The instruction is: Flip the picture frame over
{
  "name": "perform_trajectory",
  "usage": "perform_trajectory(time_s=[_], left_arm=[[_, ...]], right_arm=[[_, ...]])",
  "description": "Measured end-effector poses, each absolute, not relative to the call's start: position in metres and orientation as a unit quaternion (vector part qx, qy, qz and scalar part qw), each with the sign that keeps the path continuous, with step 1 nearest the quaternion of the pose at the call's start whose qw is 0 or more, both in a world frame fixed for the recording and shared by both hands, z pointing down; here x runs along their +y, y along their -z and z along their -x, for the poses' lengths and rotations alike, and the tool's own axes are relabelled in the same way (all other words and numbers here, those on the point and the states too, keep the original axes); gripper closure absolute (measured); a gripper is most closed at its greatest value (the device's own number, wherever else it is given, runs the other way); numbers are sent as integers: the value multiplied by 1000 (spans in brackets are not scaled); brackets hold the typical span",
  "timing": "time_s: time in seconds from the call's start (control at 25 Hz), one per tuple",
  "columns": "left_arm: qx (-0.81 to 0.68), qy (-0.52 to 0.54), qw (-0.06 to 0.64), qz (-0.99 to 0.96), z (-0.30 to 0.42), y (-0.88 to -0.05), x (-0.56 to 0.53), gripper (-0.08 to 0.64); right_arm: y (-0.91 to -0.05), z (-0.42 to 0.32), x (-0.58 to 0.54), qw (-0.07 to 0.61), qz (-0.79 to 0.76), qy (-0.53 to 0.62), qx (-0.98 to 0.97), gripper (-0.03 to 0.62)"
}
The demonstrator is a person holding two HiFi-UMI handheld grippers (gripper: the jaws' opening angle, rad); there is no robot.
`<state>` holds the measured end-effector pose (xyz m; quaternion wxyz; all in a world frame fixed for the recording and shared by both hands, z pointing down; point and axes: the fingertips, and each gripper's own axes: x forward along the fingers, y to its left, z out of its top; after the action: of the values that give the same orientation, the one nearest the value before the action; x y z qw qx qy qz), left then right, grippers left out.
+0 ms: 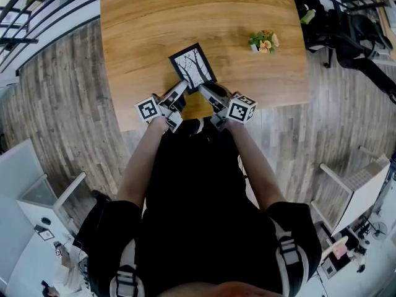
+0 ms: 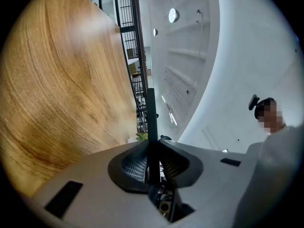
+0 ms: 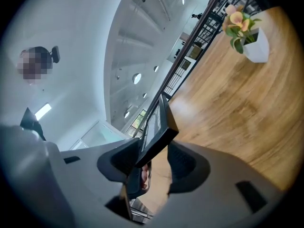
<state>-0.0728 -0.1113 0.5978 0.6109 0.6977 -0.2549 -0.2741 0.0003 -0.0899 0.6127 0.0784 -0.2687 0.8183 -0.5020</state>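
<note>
One grip only: frame [image 1: 193, 67] is pinched at its edge by left gripper [image 1: 178, 94], right gripper [image 1: 207, 93] is spread wide around a corner, so it could easily be twisted loose and dropped.

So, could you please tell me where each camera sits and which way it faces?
Head view: on the person's head, facing steeply down at the table, frame and plant; shows both arms, left gripper and right gripper.
Left gripper view: on the left gripper, facing along its jaws, shut on the frame's edge; table at left.
Right gripper view: on the right gripper, facing along its open jaws, the frame's corner between them; plant beyond.
Shared: all show frame and table; head and right gripper views show the plant.
</note>
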Motion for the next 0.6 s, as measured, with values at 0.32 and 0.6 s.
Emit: perform_trajectory(time_s=[0.32, 0.6], left_arm=[[-272, 190, 615, -715, 71, -622, -101, 479], [-276, 168, 621, -714, 70, -630, -99, 479]], right_arm=[[-626, -33, -107, 40, 317, 482, 816, 407], [-644, -33, -112, -27, 330, 460, 824, 494]])
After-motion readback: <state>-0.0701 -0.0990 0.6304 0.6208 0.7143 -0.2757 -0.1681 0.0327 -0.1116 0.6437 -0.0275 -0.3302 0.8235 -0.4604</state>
